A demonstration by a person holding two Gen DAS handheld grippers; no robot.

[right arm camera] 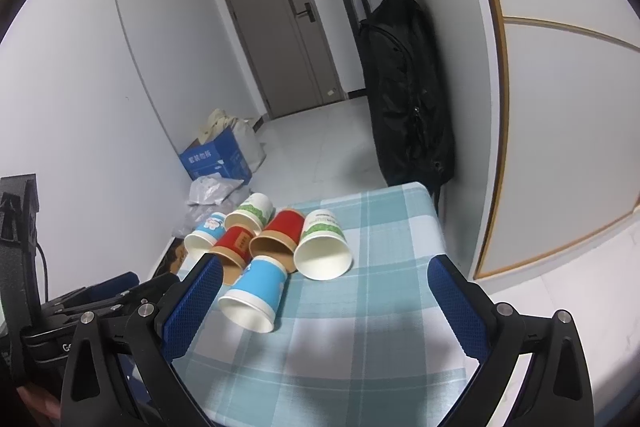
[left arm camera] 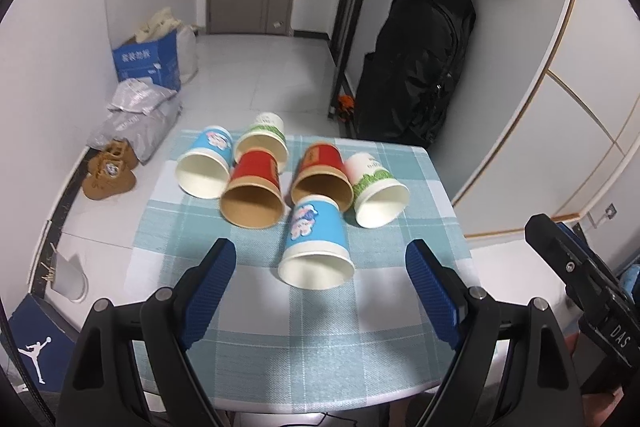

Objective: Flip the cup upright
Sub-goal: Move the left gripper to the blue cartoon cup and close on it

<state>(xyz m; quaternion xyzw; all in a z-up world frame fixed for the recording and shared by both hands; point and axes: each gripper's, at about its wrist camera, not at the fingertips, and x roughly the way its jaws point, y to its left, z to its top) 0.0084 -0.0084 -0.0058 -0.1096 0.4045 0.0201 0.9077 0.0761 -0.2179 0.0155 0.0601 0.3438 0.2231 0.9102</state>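
Six paper cups lie on their sides on a bench [left arm camera: 280,347] draped in a blue-and-white checked cloth [left arm camera: 392,163], mouths toward the cameras. In the left wrist view the nearest blue cup [left arm camera: 314,241] lies at 12 o'clock from the left gripper [left arm camera: 320,291], whose blue-padded fingers are spread wide and hold nothing. Behind that cup, touching it, is a red cup [left arm camera: 323,175], with a green-and-white cup [left arm camera: 376,189] at its 3 o'clock. At 10 o'clock from the nearest cup sit a second red cup [left arm camera: 254,189], a second blue cup [left arm camera: 206,161] and — farthest back — another green-and-white cup [left arm camera: 264,137].

The right gripper [right arm camera: 324,303] is likewise spread and empty; from its view the cluster sits at 11 o'clock, the nearest blue cup just beside its left finger [right arm camera: 196,303].

On the floor at 9 o'clock of the bench are a blue cardboard box [left arm camera: 148,61] and brown shoes [left arm camera: 108,169] — a black bag [left arm camera: 416,67] hangs at 1 o'clock.
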